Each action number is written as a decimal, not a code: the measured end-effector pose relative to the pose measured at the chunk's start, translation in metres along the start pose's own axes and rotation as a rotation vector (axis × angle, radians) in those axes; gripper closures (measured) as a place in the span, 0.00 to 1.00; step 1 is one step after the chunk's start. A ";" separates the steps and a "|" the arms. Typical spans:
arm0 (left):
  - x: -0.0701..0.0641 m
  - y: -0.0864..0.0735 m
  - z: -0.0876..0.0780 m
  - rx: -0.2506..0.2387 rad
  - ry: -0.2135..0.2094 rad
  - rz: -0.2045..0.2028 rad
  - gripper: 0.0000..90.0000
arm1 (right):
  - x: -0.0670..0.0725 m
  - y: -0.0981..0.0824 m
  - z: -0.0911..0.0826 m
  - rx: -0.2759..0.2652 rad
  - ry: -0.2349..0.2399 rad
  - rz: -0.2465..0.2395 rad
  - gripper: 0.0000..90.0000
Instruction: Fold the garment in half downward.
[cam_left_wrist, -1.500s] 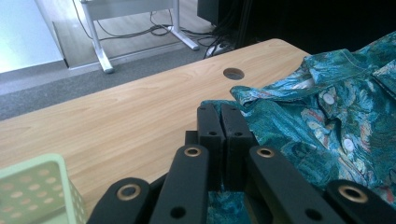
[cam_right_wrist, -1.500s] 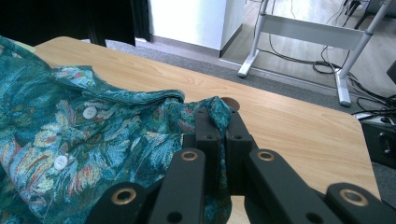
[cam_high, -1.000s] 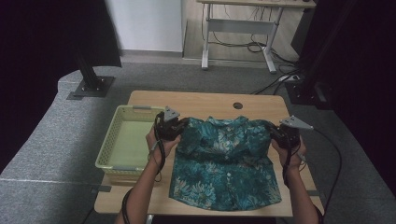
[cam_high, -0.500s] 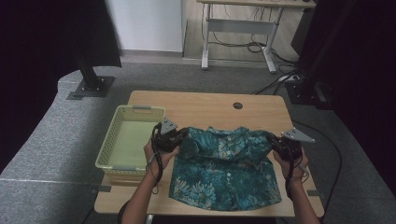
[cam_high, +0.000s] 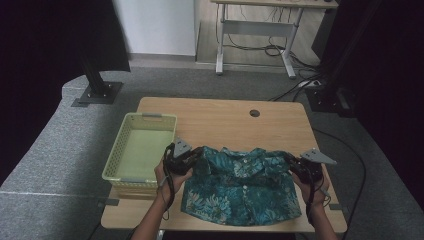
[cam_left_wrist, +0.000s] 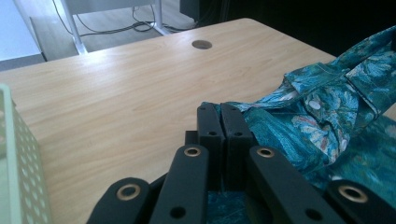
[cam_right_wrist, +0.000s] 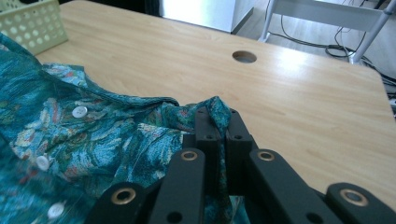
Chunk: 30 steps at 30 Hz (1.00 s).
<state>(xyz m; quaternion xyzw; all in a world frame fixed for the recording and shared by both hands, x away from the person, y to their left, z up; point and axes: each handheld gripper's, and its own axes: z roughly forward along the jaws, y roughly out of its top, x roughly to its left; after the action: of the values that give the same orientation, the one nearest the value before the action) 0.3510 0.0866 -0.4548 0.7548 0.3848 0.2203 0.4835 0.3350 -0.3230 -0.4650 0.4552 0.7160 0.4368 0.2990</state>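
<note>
Shirt, teal with a leaf print, lies face up in the lower centre of the high view, on the near part of the wooden table. Its hem reaches close to the bottom table edge; its button placket runs down the middle, with white buttons visible in the right gripper view.

Left gripper, at centre left of the high view, has its jaws pressed together on the shirt's shoulder corner. In the left gripper view cloth emerges from between the closed jaws at lower centre. Right gripper, at centre right of the high view, is likewise clamped on the opposite shoulder corner; the right gripper view shows a peak of fabric pinched at the jaw tips.

Condition of the garment: lower body flat and spread; the upper part, collar and shoulders, is bunched and rippled between the two grips.

Basket, pale green and perforated, sits at the left of the shirt, touching nothing of it, and holds no item.

Assessment: the work appears to be folding the shirt, possibly for the basket. Both corners are secured and the top edge looks drawn toward the hem, so a first fold seems in progress. No crease is finished; further folds and any transfer to the basket remain outstanding.
</note>
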 end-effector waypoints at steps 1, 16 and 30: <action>-0.001 -0.003 -0.001 0.004 -0.001 0.004 0.98 | 0.002 -0.003 -0.001 0.002 0.001 -0.004 0.96; -0.012 -0.042 -0.018 0.032 -0.013 -0.008 0.98 | 0.012 -0.044 -0.017 0.021 0.021 -0.008 0.95; -0.019 -0.076 -0.025 0.079 -0.015 -0.031 0.98 | 0.017 -0.082 -0.025 0.054 0.046 0.016 0.95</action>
<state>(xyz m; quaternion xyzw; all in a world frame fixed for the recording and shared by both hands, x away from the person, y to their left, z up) 0.2939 0.1033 -0.5114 0.7691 0.4010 0.1916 0.4594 0.2756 -0.3324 -0.5282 0.4588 0.7305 0.4298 0.2666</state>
